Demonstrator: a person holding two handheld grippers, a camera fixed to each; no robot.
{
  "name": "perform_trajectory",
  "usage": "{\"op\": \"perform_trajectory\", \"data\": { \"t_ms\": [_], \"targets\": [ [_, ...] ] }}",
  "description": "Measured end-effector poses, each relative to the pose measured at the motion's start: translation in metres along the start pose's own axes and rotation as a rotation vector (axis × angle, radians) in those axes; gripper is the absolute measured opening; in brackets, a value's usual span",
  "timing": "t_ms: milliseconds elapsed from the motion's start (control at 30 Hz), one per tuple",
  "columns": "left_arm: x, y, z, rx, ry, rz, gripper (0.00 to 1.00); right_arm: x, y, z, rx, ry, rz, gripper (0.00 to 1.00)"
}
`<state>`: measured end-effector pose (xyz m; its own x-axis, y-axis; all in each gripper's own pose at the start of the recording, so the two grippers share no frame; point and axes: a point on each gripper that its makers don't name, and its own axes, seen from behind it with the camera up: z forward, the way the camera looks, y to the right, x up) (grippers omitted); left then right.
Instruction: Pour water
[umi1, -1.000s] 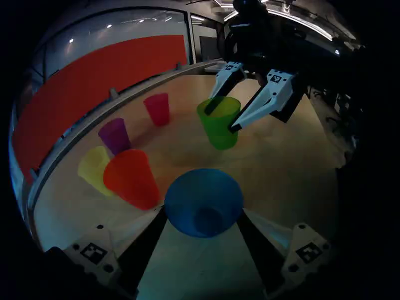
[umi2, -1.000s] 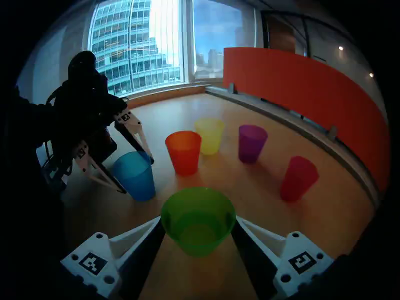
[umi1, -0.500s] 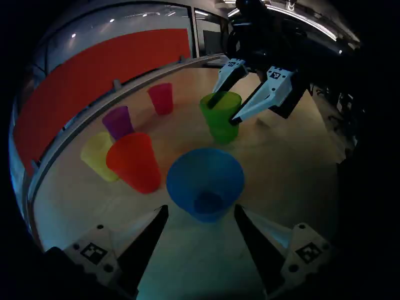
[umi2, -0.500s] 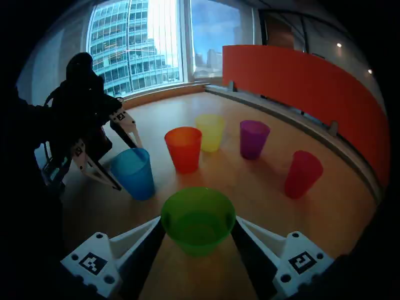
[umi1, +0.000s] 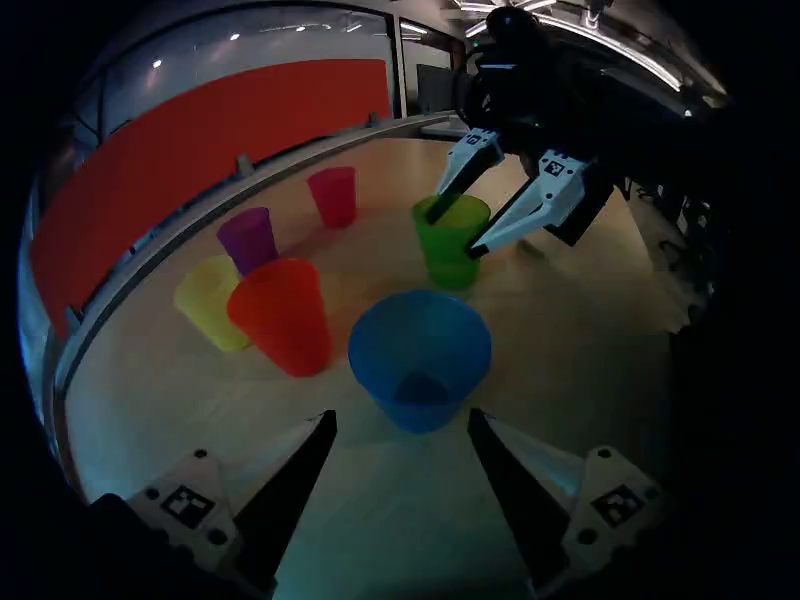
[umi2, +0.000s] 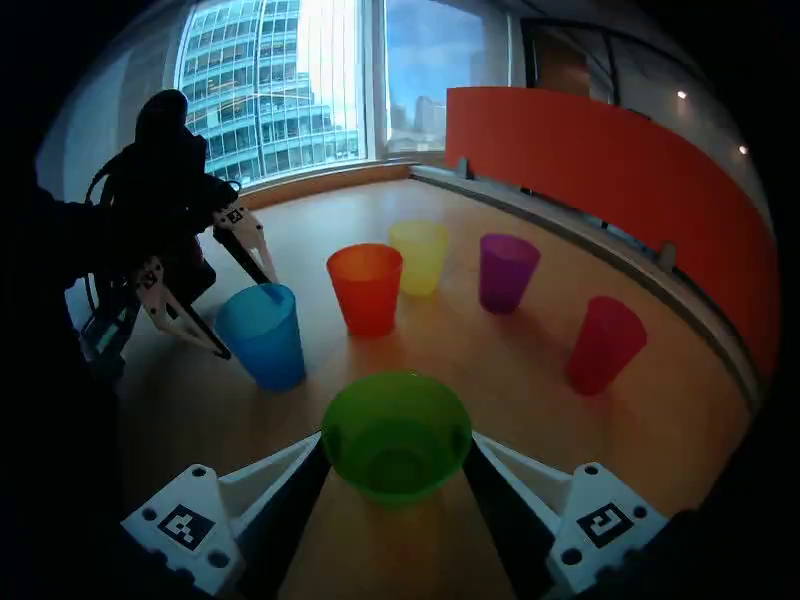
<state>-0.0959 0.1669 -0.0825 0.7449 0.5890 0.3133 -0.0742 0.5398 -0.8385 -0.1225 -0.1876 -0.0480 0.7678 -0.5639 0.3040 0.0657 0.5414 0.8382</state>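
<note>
**Q:** Here, in the left gripper view, what stands before the left gripper (umi1: 400, 415)?

**A:** A translucent blue plastic cup (umi1: 420, 345), upright on the pale wooden tabletop (umi1: 580, 320). The gripper's two fingers are spread apart. The cup's base sits just ahead of their tips and between them, and neither tip visibly presses on it.

**Q:** And beyond it?

**A:** Just left of the blue cup is a translucent orange plastic cup (umi1: 285, 320), with a yellow plastic cup (umi1: 205, 300) beside it. Farther off, a purple plastic cup (umi1: 248, 240) and a pink plastic cup (umi1: 334, 197) stand near the long orange wall panel (umi1: 200, 130). Across the table, the right gripper (umi1: 453, 232) has a translucent green plastic cup (umi1: 447, 262) between its white fingers, one at each side of the rim.

**Q:** What does the right gripper view add?

**A:** The green cup sits between the right gripper's fingers, with both tips against its sides, so the gripper is clamped on it. Whether the cup holds water cannot be told. At left, a person's dark figure (umi2: 150, 200) holds the left gripper, whose fingers straddle the blue cup; contact cannot be judged from here. The orange, yellow, purple and pink cups stand in an arc from centre to right, apart from the green cup. Tall windows (umi2: 280, 90) rise behind.
</note>
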Motion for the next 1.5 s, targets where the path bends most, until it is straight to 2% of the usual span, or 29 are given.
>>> {"op": "perform_trajectory", "data": {
  "t_ms": [200, 333, 467, 700, 1000, 1267, 1500],
  "targets": [
    [-0.001, -0.001, -0.002, 0.008, -0.003, 0.006, 0.98, -0.001, 0.001, -0.002, -0.013, -0.001, -0.002, 0.92],
    [-0.001, -0.002, -0.004, 0.009, 0.001, 0.002, 0.98, 0.002, 0.002, -0.004, -0.023, 0.009, 0.017, 1.00],
    [-0.001, -0.003, -0.007, 0.019, 0.003, -0.005, 0.98, 0.000, 0.003, -0.007, -0.031, 0.009, 0.036, 1.00],
    [-0.004, -0.007, -0.017, 0.051, 0.009, -0.015, 0.98, -0.004, 0.002, -0.018, -0.056, 0.015, 0.033, 1.00],
    [-0.010, -0.014, -0.036, 0.118, 0.033, -0.058, 0.98, -0.017, 0.003, -0.044, -0.100, 0.027, 0.049, 1.00],
    [-0.015, -0.024, -0.054, 0.186, 0.063, -0.118, 0.98, -0.030, 0.005, -0.073, -0.154, 0.045, 0.079, 1.00],
    [-0.021, -0.029, -0.066, 0.235, 0.069, -0.133, 0.98, -0.036, 0.008, -0.092, -0.196, 0.060, 0.092, 1.00]
  ]
}}
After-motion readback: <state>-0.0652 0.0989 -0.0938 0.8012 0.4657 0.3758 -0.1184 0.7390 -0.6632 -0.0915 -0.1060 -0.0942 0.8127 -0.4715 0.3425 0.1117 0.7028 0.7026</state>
